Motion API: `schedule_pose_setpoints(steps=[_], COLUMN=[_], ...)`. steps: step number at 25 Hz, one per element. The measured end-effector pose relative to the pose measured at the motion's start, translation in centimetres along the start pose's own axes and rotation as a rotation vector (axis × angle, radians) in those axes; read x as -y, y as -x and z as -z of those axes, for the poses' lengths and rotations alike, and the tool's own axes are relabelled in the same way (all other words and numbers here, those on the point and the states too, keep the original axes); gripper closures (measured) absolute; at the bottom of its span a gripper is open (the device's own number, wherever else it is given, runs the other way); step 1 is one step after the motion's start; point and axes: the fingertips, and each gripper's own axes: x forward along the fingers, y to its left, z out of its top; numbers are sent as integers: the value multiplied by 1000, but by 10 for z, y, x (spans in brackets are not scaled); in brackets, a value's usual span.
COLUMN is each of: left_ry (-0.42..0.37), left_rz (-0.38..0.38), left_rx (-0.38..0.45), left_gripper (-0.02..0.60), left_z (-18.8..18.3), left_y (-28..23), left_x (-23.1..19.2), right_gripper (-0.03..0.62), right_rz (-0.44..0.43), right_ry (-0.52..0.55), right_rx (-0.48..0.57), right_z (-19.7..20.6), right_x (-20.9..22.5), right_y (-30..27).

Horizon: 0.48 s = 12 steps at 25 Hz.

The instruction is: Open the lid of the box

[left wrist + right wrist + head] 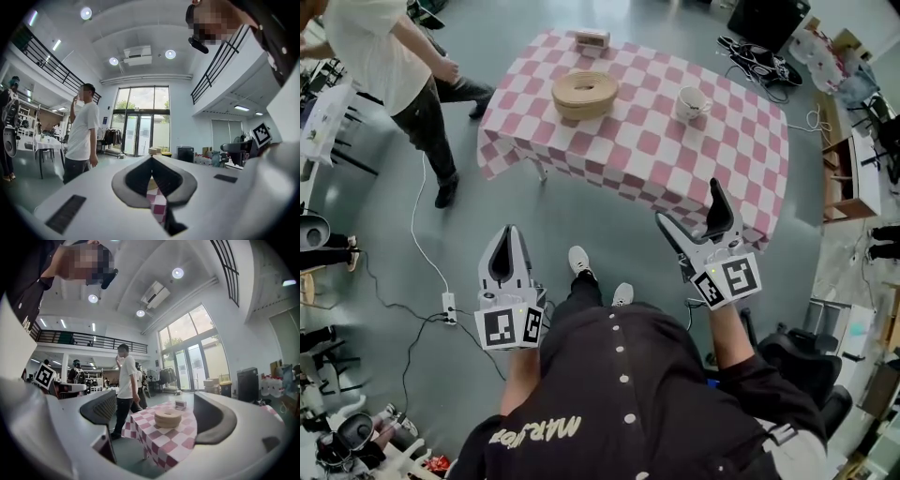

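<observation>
The worktop stands ahead of the wearer. On it, the round basket sits left of centre, the small box lies behind it at the far edge, and the cup stands to the basket's right. A person stands on the floor left of the worktop. The left hand-held gripper is short of the near edge, over the floor; the right hand-held gripper reaches over the near right edge. A power strip lies on the floor left of the left gripper.
</observation>
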Motion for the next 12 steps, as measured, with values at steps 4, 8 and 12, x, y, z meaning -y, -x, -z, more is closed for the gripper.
schedule_pose_setpoints(steps=[4,8,12], left_ry=[9,10,10], left_rz=[3,14,24], left_rx=[-2,7,24], left_gripper=[571,571,571], left_z=[-1,-5,-11], left_y=[-26,-53,-77], left_x=[-15,-28,-39], right_gripper=[89,89,89], right_rz=[9,13,29], right_ry=[3,17,26], right_rx=[10,14,13], right_z=[-6,-10,-12], right_x=[5,10,17], right_y=[-28,-54,-76])
